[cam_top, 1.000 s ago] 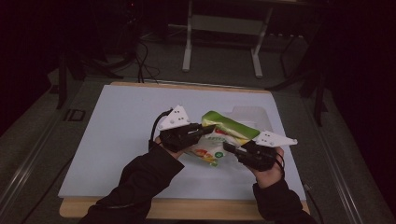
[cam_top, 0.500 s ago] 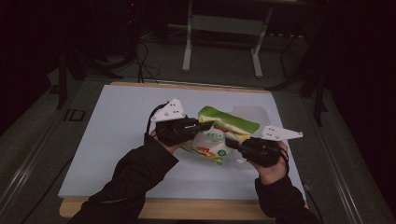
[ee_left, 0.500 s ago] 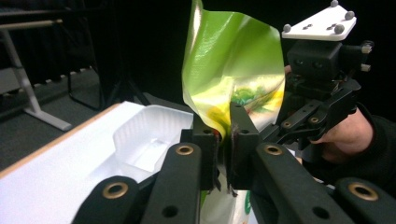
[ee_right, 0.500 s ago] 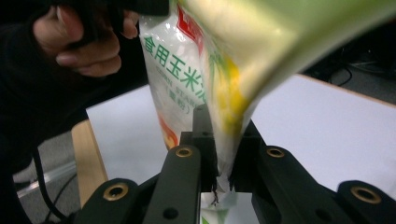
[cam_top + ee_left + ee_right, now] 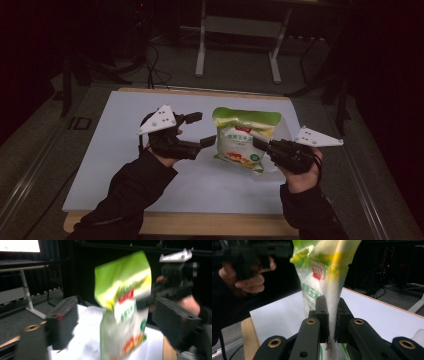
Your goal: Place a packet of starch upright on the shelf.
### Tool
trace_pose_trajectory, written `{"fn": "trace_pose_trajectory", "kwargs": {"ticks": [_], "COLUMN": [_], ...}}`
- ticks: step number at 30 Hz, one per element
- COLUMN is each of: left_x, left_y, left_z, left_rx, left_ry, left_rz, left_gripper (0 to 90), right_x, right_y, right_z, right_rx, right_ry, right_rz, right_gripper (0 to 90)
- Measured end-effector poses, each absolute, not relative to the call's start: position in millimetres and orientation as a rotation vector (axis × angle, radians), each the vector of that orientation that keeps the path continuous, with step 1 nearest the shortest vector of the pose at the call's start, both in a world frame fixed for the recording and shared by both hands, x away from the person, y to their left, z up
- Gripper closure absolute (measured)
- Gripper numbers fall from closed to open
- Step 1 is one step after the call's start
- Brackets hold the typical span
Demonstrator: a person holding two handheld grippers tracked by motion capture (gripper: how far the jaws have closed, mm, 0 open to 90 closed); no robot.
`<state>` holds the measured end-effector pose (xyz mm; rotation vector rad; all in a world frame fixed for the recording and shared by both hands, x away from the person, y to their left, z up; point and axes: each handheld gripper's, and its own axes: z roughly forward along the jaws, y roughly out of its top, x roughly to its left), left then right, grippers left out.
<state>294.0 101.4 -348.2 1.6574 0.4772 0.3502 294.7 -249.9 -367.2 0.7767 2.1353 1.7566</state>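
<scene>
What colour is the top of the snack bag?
Bright green, with a yellow band beneath it, on the white plastic snack bag; the high view shows it best.

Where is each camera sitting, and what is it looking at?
High view: above the person's side, looking forward and down at the table; both forearms, left gripper, right gripper.
Left gripper view: rides the left gripper, facing the green-and-white snack bag between its open jaws; right hand behind.
Right gripper view: rides the right gripper, clamped on the bag's edge; left hand beyond.
All share the bag.
</scene>
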Motion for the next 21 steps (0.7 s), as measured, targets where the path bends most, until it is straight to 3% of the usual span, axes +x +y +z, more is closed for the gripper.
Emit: {"fn": "trace_pose_trajectory", "kwargs": {"ticks": [4, 9, 21], "left_x": [288.6, 284.2, 271.6], "left_y": [110.8, 121.9, 153.2], "left_z": [-364.3, -385.2, -432.1], "left_rx": [1.689, 1.701, 1.734], "left_ry": [0.493, 0.558, 0.653], "left_rz": [0.316, 0.255, 0.284], "left_gripper": [13.4, 2.2, 1.5], "right_x": [297.5, 305.4, 333.9], "right_y": [-263.6, -282.2, -317.9], "right_z": [-360.9, -350.6, -344.3], "right_rx": [0.820, 0.864, 0.980], "right_ry": [2.069, 1.993, 1.898], "right_rz": [1.772, 1.782, 1.752], "right_gripper": [84.5, 84.5, 84.5]}}
